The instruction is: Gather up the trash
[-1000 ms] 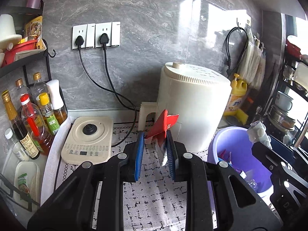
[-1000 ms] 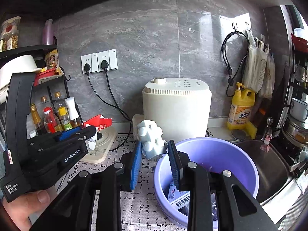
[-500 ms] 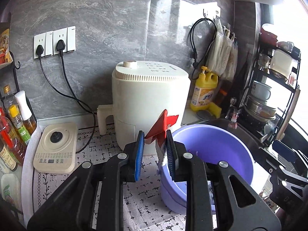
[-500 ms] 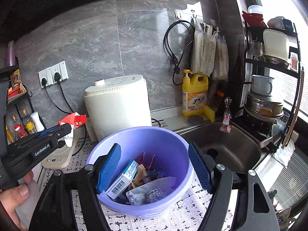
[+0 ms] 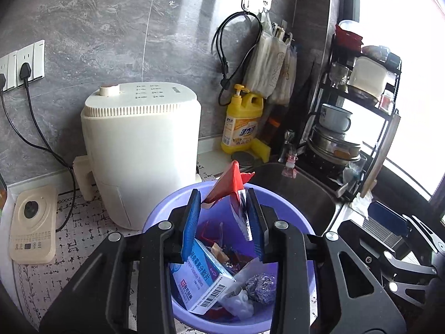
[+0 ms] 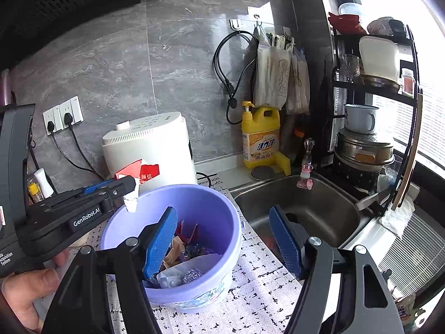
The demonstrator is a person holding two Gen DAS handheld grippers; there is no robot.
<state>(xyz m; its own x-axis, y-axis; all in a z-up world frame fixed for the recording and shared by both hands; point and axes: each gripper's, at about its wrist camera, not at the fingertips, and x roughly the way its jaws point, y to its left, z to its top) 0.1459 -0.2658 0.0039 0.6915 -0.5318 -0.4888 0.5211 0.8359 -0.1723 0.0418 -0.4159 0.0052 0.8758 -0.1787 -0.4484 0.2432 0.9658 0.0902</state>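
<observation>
The left gripper [image 5: 224, 220] fills the lower centre of the frame, its blue pads parted with a red and white wrapper [image 5: 232, 189] between them. Directly below sits a purple basin [image 5: 155, 220] holding a blue and white box [image 5: 200, 275], a foil ball [image 5: 260, 285] and other scraps. A cream appliance [image 5: 141, 150] stands at centre left, a yellow detergent bottle [image 5: 243, 123] behind, and a steel sink [image 5: 300, 194] at right.
</observation>
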